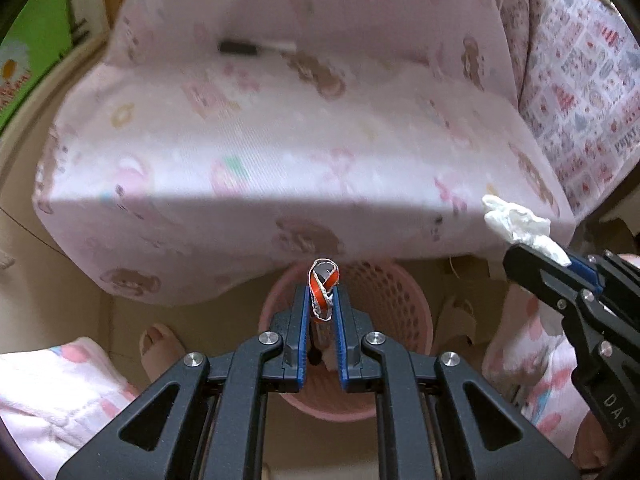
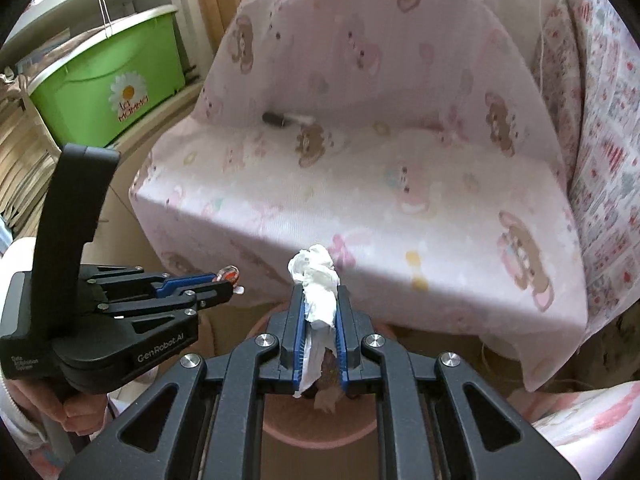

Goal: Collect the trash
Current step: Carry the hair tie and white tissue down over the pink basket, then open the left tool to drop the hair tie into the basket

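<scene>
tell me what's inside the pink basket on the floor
The pink basket shows perforated walls, but the left gripper and its orange wrapper hide the bottom, so its contents cannot be seen.

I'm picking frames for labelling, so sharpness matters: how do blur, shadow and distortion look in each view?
Left wrist view: the sofa is motion-smeared, a hard shadow line crosses its seat front, and the left gripper with its orange wrapper is crisp. Right wrist view: sharper overall, milder smear, fisheye bending toward the dark corners, white tissue slightly overexposed.
</scene>
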`<control>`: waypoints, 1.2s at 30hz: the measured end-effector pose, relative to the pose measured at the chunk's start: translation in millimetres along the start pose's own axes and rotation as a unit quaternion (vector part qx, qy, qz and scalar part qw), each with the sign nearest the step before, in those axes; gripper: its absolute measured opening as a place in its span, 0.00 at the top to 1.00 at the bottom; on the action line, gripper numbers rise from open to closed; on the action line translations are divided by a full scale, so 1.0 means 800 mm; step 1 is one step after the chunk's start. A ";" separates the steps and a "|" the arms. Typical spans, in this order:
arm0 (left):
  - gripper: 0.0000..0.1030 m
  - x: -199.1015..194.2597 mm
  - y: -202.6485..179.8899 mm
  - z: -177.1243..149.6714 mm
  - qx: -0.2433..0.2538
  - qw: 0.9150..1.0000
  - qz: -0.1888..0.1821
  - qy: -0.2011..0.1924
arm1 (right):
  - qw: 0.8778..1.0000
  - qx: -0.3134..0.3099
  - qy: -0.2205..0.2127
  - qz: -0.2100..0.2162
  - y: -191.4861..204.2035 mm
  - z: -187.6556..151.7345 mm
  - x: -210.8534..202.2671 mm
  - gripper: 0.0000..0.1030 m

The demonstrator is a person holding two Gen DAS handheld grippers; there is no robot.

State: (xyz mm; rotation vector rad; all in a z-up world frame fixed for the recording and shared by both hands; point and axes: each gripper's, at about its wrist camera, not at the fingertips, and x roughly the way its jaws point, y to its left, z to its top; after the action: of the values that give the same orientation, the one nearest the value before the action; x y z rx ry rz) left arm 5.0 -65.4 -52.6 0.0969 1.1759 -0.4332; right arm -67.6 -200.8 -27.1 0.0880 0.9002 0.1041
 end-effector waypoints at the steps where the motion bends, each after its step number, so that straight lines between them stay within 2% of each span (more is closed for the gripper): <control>1: 0.89 0.004 0.001 -0.001 -0.002 1.000 -0.004 0.008 | 1.000 0.000 0.012 0.008 -0.002 -0.002 0.005 0.87; 4: 0.89 0.018 0.002 -0.006 -0.002 0.999 -0.005 0.032 | 0.998 0.001 0.056 0.038 -0.005 -0.009 0.026 0.87; 7: 0.89 0.033 0.007 -0.010 -0.008 0.999 0.015 0.045 | 0.995 0.020 0.093 0.041 -0.012 -0.018 0.051 0.87; 11: 0.89 0.065 0.012 -0.017 -0.014 0.996 -0.005 0.092 | 0.990 0.028 0.133 0.035 -0.016 -0.030 0.079 0.87; 13: 0.89 0.080 0.015 -0.022 -0.023 0.994 0.001 0.108 | 0.987 0.036 0.154 0.039 -0.018 -0.036 0.093 0.87; 21: 0.89 0.140 0.018 -0.039 -0.021 0.984 0.020 0.174 | 0.976 0.022 0.217 -0.018 -0.012 -0.062 0.156 0.87; 24: 0.89 0.149 0.024 -0.043 -0.033 0.982 0.022 0.187 | 0.972 0.008 0.229 -0.042 -0.007 -0.071 0.172 0.87; 28: 0.89 0.156 0.024 -0.047 -0.042 0.979 0.006 0.199 | 0.970 -0.003 0.240 -0.045 -0.002 -0.075 0.182 0.87; 31: 0.82 0.154 0.023 -0.045 -0.039 0.980 0.009 0.197 | 0.969 -0.007 0.242 -0.049 0.003 -0.074 0.186 0.86; 33: 0.66 0.152 0.025 -0.045 -0.040 0.980 0.015 0.194 | 0.969 -0.002 0.242 -0.046 0.003 -0.075 0.187 0.79; 34: 0.64 0.151 0.026 -0.045 -0.042 0.980 0.019 0.192 | 0.969 -0.003 0.242 -0.050 0.003 -0.075 0.188 0.75; 36: 0.60 0.149 0.031 -0.044 -0.048 0.980 0.023 0.190 | 0.969 -0.008 0.239 -0.058 0.002 -0.074 0.188 0.55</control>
State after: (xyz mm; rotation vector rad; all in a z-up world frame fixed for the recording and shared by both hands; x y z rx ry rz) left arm 21.1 -65.7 -178.6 0.1263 1.5647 -0.3228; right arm -21.4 -178.0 -180.7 -0.0071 1.3843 0.0218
